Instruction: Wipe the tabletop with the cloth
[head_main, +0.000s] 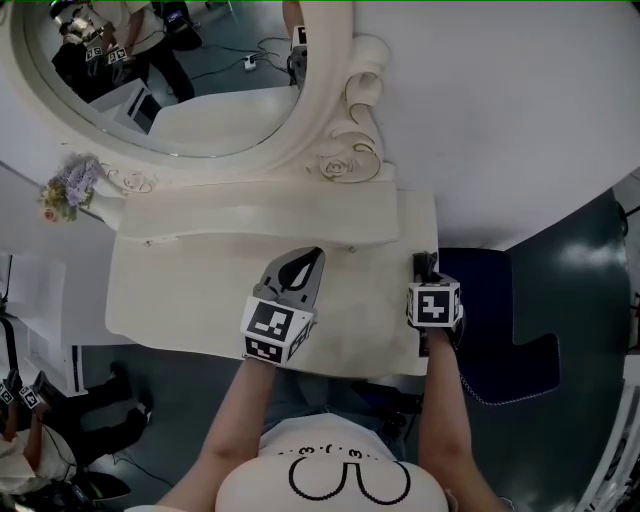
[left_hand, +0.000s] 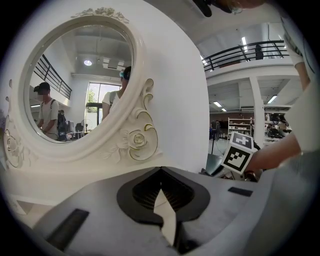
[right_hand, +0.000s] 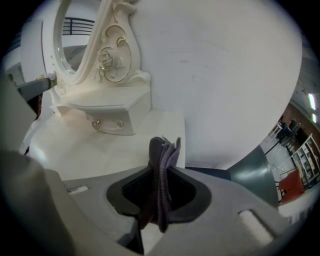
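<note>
The cream tabletop (head_main: 170, 295) of a dressing table lies below me. My right gripper (head_main: 427, 272) hovers over the table's right edge, shut on a folded purple-grey cloth (right_hand: 164, 165) that stands upright between its jaws. In the head view the cloth (head_main: 422, 261) is only a dark scrap at the gripper's tip. My left gripper (head_main: 311, 257) is over the middle of the tabletop, near the front, with its jaws meeting at the tips and nothing held (left_hand: 161, 171). The right gripper's marker cube (left_hand: 240, 152) shows at the right of the left gripper view.
A large oval mirror (head_main: 170, 90) in a carved cream frame stands at the back on a raised drawer shelf (right_hand: 112, 112) with two knobs. A small flower bunch (head_main: 68, 188) sits at the back left. A dark blue seat (head_main: 500, 320) stands right of the table. A person (head_main: 40, 410) is at lower left.
</note>
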